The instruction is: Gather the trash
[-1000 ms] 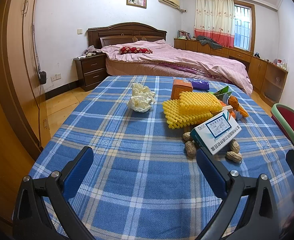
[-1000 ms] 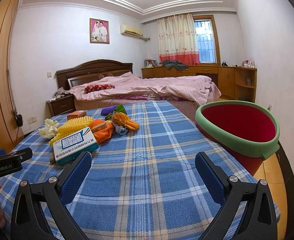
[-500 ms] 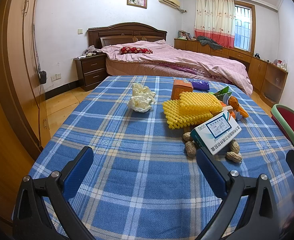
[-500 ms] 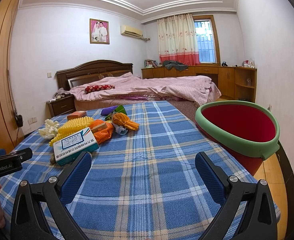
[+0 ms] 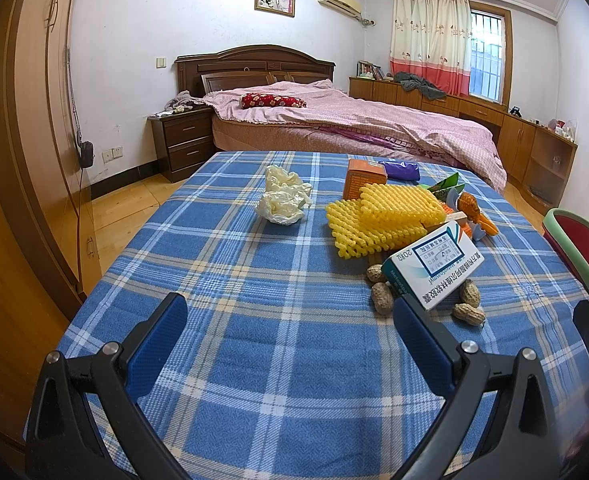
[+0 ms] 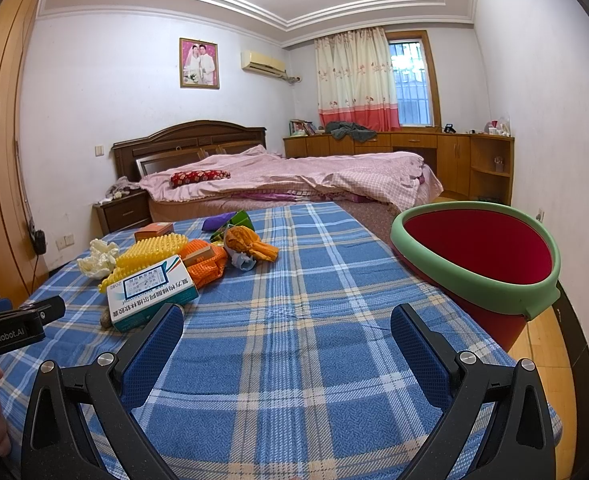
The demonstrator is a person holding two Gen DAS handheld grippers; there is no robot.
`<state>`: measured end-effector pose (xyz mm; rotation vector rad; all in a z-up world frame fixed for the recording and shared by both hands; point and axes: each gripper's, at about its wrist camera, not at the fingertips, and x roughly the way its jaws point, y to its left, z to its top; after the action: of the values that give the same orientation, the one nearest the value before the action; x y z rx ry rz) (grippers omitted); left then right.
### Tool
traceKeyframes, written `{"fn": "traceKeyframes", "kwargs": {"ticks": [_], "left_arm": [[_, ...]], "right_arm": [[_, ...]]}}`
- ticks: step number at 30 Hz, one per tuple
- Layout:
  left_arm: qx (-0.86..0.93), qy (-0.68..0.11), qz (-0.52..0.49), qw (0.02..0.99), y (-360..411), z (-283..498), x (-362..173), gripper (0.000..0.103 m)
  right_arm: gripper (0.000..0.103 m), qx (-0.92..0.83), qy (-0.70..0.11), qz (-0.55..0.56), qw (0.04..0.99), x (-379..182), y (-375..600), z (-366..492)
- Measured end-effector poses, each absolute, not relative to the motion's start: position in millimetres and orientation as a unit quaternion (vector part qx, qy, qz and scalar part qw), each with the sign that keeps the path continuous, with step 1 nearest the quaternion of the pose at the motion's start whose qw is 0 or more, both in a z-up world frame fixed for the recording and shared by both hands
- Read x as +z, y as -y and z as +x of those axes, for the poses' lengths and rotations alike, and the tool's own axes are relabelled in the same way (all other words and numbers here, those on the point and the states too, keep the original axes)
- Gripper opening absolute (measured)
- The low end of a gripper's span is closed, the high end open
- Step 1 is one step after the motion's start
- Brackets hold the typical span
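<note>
Trash lies on a blue plaid table (image 5: 254, 280): a crumpled white paper (image 5: 282, 202), yellow foam netting (image 5: 386, 218), a white and teal medicine box (image 5: 434, 272) resting on peanuts (image 5: 382, 298), an orange box (image 5: 364, 178), a purple wrapper (image 5: 402, 170) and orange wrappers (image 6: 250, 242). A red bin with a green rim (image 6: 478, 256) stands at the table's right edge. My left gripper (image 5: 290, 344) is open and empty, low over the table's near side. My right gripper (image 6: 286, 344) is open and empty, between the box (image 6: 150, 294) and the bin.
A bed with a pink cover (image 5: 354, 124) stands behind the table, with a nightstand (image 5: 182, 140) to its left. A wooden wardrobe (image 5: 18, 120) runs along the left. Low cabinets (image 6: 434, 152) line the far wall under the window.
</note>
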<state>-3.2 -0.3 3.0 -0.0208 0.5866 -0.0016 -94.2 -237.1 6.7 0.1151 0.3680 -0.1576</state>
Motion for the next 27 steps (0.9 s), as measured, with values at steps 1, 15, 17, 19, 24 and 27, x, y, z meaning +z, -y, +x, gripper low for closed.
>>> {"fn": "traceKeyframes", "kwargs": {"ticks": [1,15,17,19,24,27], "left_arm": [[-0.001,-0.289,-0.010,0.957,0,-3,3,0.102],[0.001,-0.288,-0.011,0.957,0,-4,3,0.102],[0.001,-0.289,-0.012,0.957,0,-3,3,0.102],[0.001,-0.293,-0.015,0.956,0,-3,4,0.102],[-0.003,-0.315,-0.031,0.949,-5,4,4,0.102],[-0.009,-0.327,-0.047,0.944,-10,11,4,0.099]], "right_arm": [[0.103,-0.078,-0.183,0.057,0.978,7,237,-94],[0.103,-0.078,-0.182,0.057,0.978,5,237,-95],[0.103,-0.078,-0.184,0.056,0.978,4,236,-96],[0.103,-0.078,-0.186,0.056,0.978,4,238,-96],[0.103,-0.073,-0.189,0.058,0.978,6,241,-92],[0.103,-0.070,-0.196,0.054,0.977,8,237,-90]]}}
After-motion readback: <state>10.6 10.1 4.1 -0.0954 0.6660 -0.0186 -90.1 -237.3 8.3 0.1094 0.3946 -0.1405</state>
